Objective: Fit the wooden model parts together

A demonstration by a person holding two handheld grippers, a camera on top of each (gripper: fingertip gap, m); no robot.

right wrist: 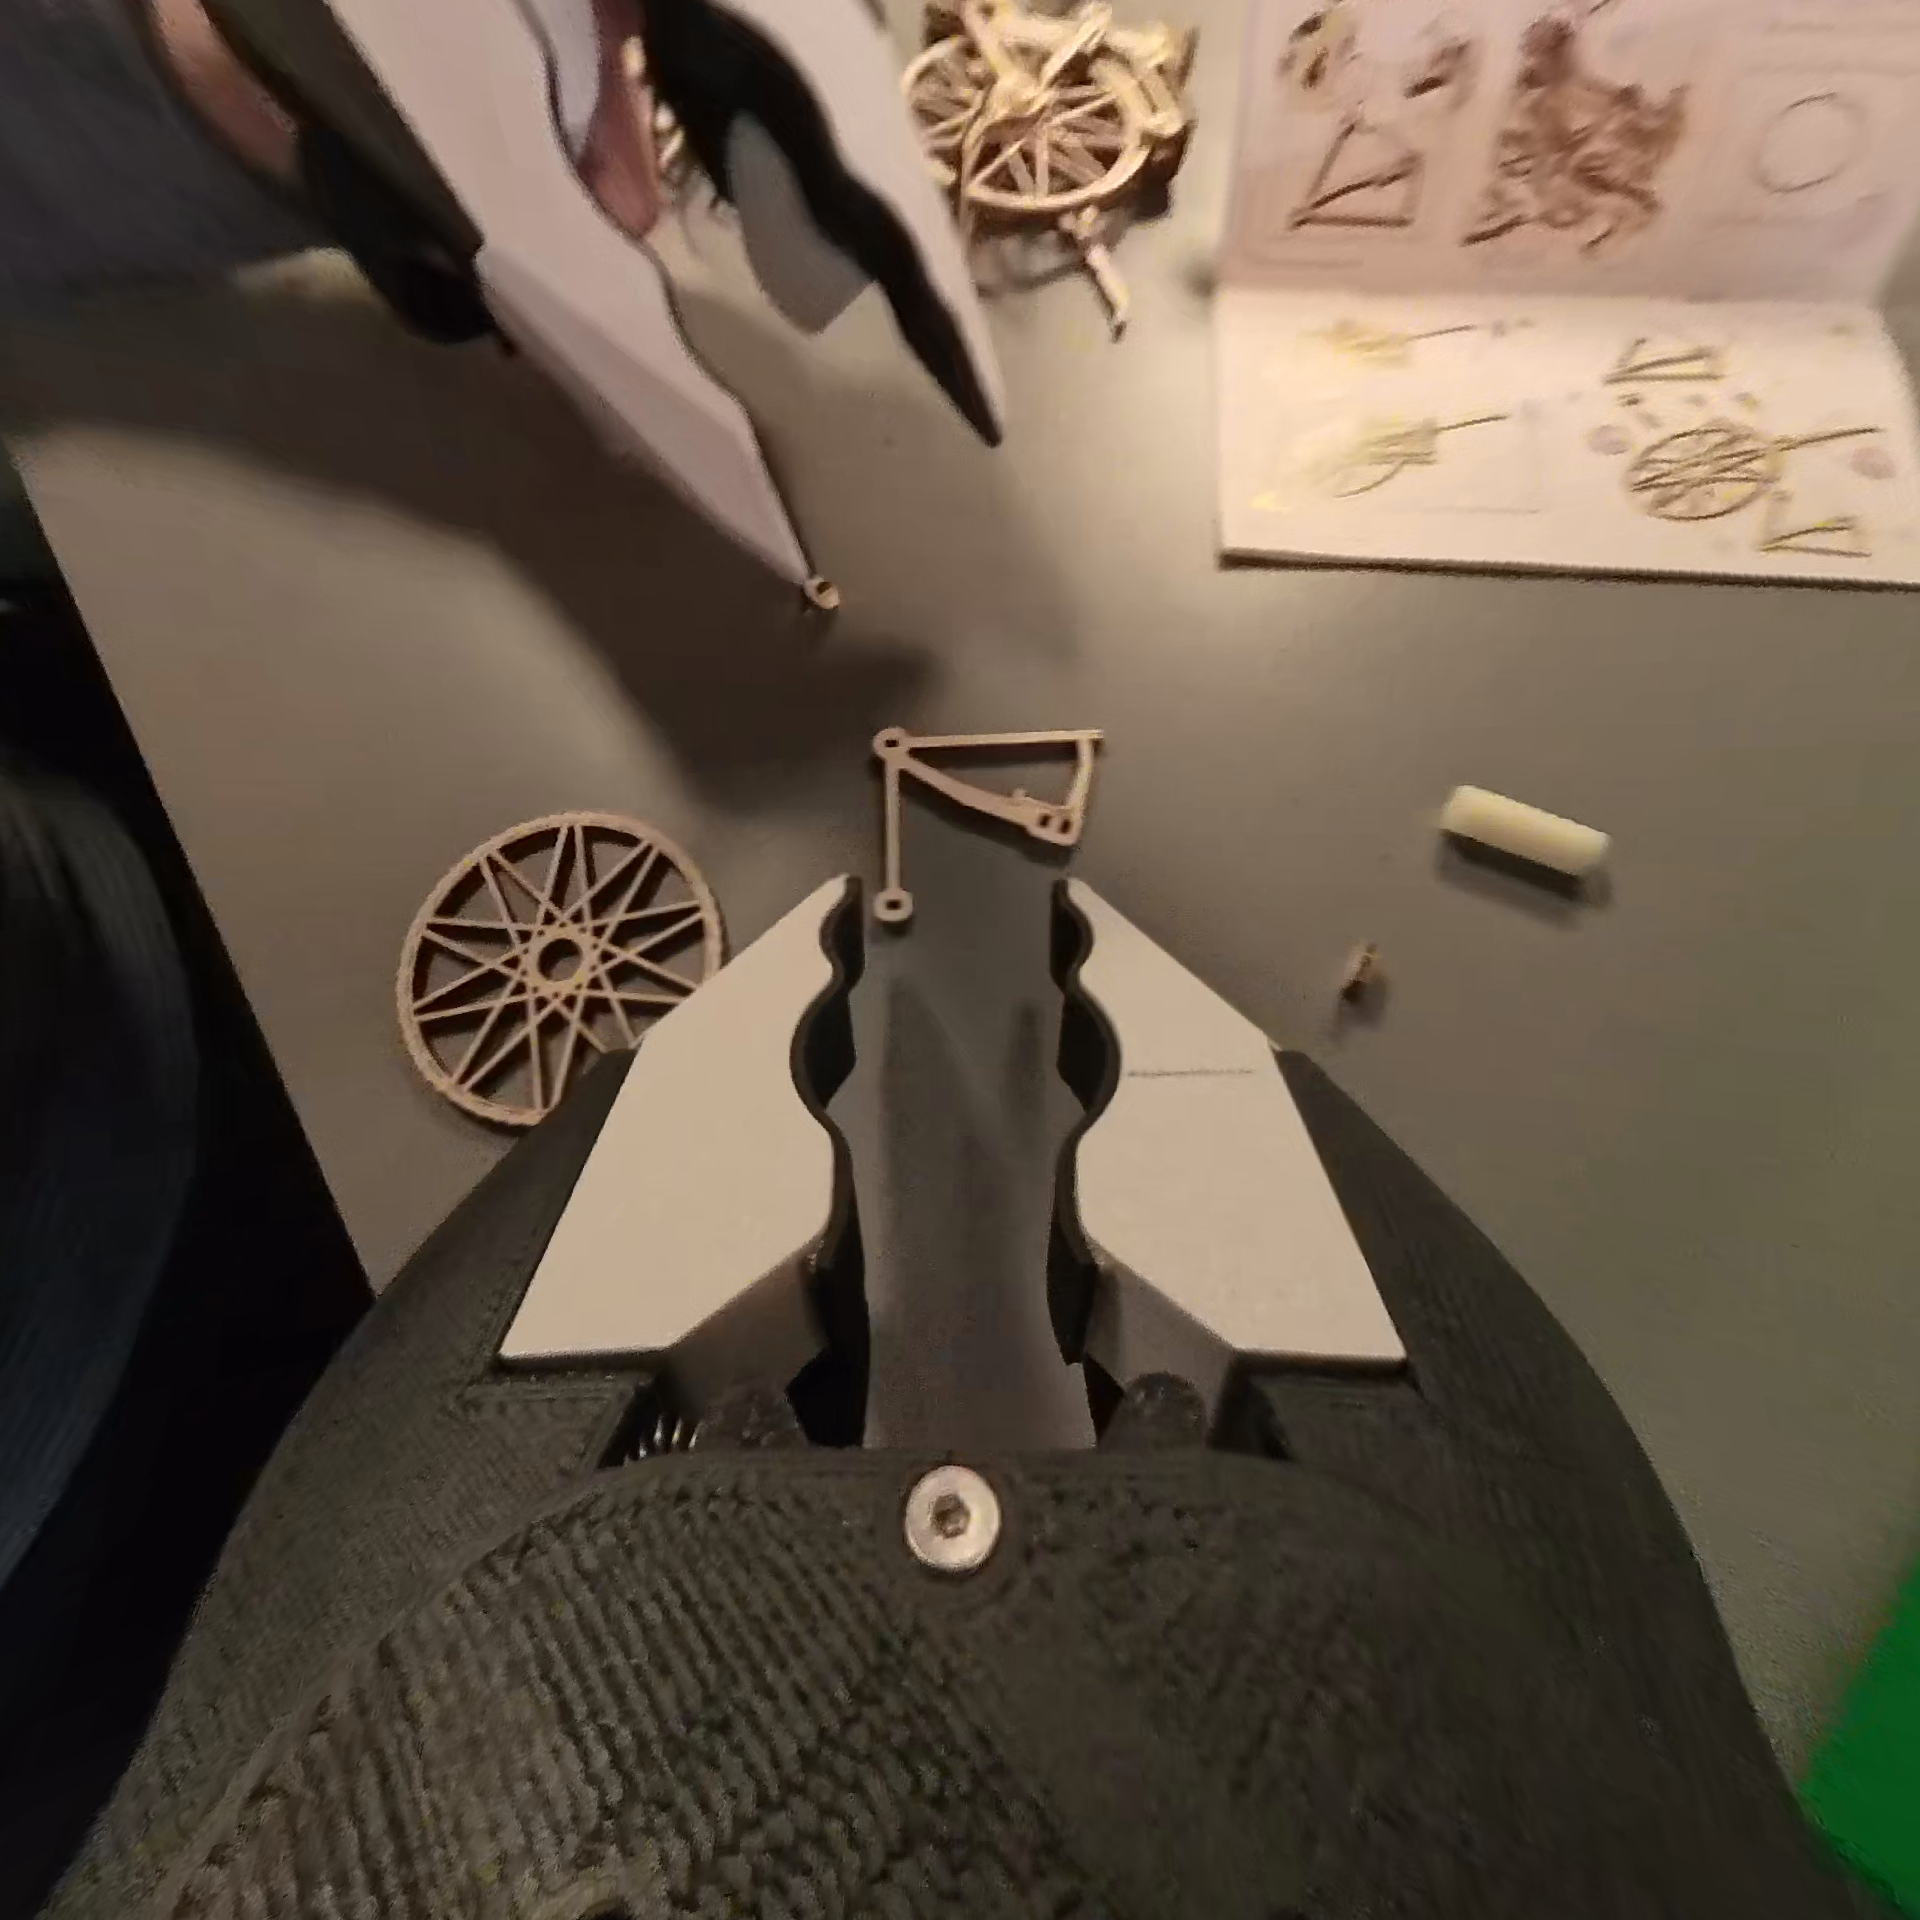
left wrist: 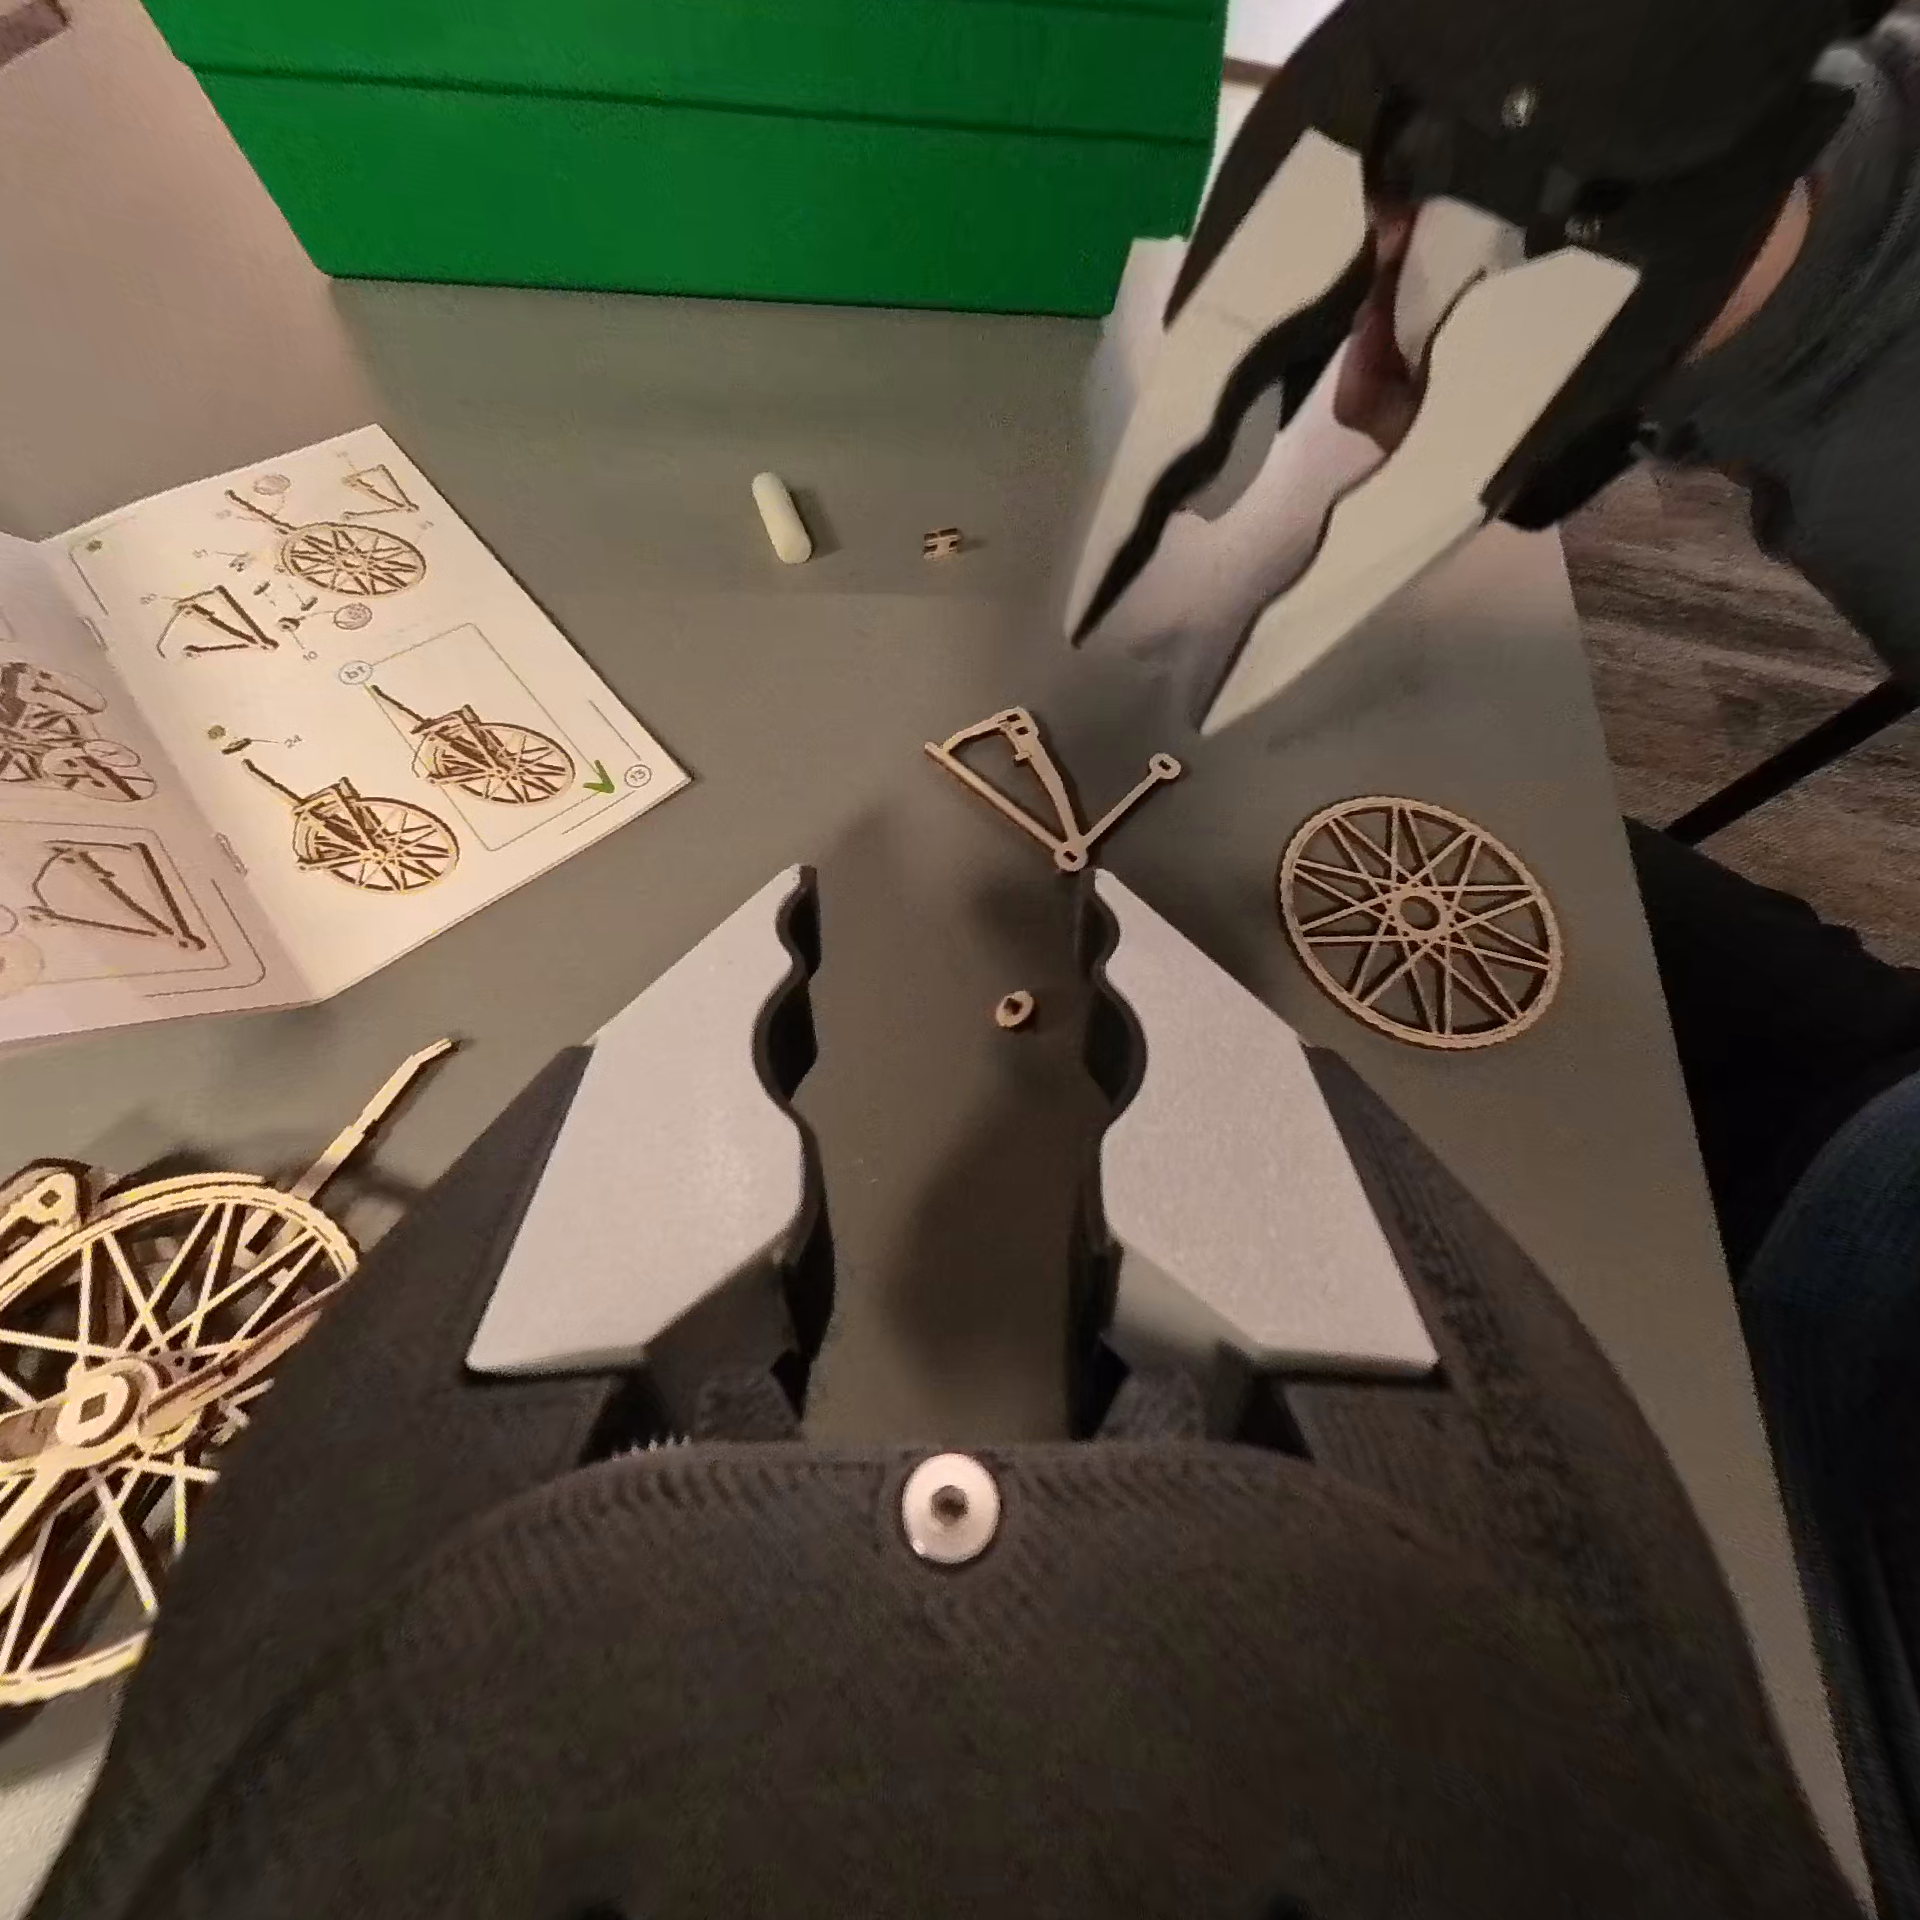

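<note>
1. Wooden spoked model assembly (left wrist: 125,1382) lies far left on my grey table (left wrist: 623,416), below the open instruction booklet (left wrist: 312,727).
2. My left gripper (left wrist: 951,883) is released, over a small wooden ring (left wrist: 1013,1010).
3. Thin triangular wooden frame piece (left wrist: 1023,779) lies just ahead.
4. My right gripper (right wrist: 951,899) is released, empty; flat wooden spoked wheel (left wrist: 1420,923) lies rightmost.

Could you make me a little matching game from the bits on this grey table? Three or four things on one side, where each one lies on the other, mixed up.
Things:
1. spoked wheel
2. small ring
3. white peg
4. open booklet

Places:
A. between the fingers of the left gripper
B. flat by the table's edge, beside the thin frame piece
C. on the far side, near the green box
D. beyond the half-built model, pages up

Pairs: 1-B, 2-A, 3-C, 4-D
</note>
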